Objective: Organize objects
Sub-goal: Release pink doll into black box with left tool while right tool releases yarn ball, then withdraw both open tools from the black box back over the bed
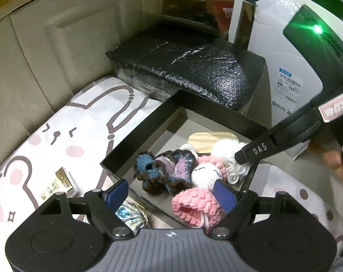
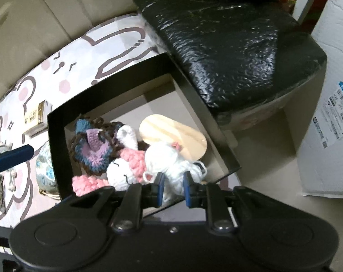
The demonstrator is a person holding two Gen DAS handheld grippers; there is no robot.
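An open black box lies on a cartoon-print sheet and holds several crochet pieces. Among them are a blue-purple-brown flower, a white doll head with a pink hat, a pink knitted piece and a pale wooden oval. My right gripper points steeply down into the box's near right corner, shut on a white crochet toy. The left wrist view shows it pinching that toy. My left gripper hangs open over the box's near edge, the pink piece below it, untouched.
A black bubble-wrap package lies against the box's far side, with a white parcel to its right. On the sheet left of the box sit a small yellow carton and a blue-grey yarn pouch. Cupboard doors stand behind.
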